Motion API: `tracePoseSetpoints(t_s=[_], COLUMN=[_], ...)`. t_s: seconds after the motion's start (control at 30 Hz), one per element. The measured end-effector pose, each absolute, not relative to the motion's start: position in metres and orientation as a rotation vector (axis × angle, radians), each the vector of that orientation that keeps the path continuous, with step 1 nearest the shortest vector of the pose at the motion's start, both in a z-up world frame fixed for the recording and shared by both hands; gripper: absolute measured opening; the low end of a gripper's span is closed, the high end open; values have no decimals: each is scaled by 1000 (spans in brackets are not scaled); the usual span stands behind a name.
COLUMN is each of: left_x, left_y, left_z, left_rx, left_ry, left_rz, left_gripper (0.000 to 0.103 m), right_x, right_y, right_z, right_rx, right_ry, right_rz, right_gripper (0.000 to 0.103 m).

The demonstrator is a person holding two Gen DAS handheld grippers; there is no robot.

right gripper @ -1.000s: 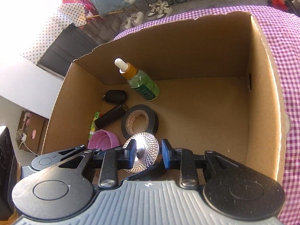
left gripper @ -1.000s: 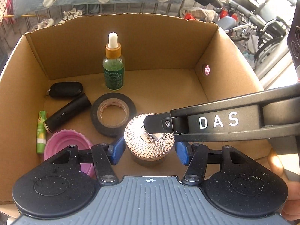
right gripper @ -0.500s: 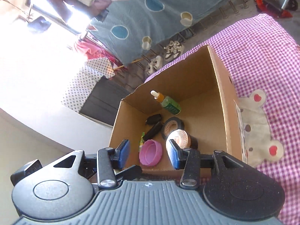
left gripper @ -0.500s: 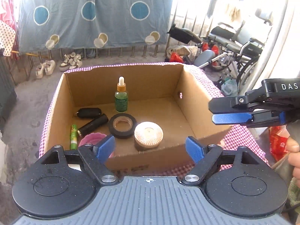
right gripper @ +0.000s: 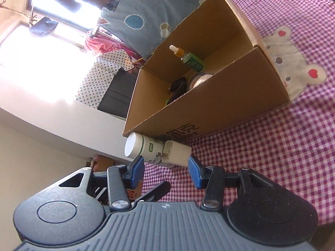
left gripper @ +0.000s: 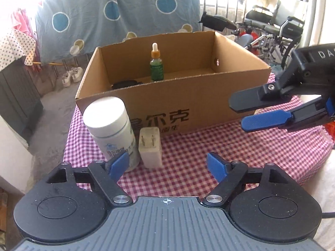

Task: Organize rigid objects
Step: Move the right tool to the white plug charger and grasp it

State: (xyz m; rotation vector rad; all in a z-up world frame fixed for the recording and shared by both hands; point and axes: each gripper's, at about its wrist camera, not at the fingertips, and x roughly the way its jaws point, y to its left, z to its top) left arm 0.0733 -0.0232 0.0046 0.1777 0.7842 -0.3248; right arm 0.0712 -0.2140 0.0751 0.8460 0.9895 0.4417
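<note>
White bottle (left gripper: 111, 129) and charger (left gripper: 150, 146) just before cardboard box (left gripper: 188, 104), bare checkered cloth (left gripper: 240, 152) rightward

A matt corrugated cardboard box (left gripper: 188, 102) with raw, ragged-cut rims sits on a woven pink-and-white gingham cloth (left gripper: 240, 152). A white plastic bottle (left gripper: 112, 129) with a smooth, lightly glossy cap and paper label stands beside a scuffed, matt cream plastic charger (left gripper: 150, 148) with bare metal prongs. The dropper bottle (left gripper: 156, 64) looks like translucent green glass, possibly plastic.
</note>
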Motion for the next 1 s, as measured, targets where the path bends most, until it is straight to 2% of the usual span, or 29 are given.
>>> tracePoseSetpoints(t_s=[0.43,0.67,0.73,0.8,1.0], left_x=[103,116,119,120,118], left_y=[-23,-18,-17,-18,-30], left_z=[-45,-56,-58,-58,-58], left_rx=[174,138,124,126,149], left_ry=[778,774,769,763,757], left_rz=[-270,-275,-283,-305,-364], left_gripper=[53,46,41,29,29], right_x=[135,152,154,154,139], right_y=[-167,-157,-156,-156,-175], right_z=[24,10,7,6,5], right_rx=[784,771,769,781,820], right_ry=[1126,1168,1176,1183,1180], right_rz=[423,432,437,444,414], right_gripper=[46,44,44,42,42])
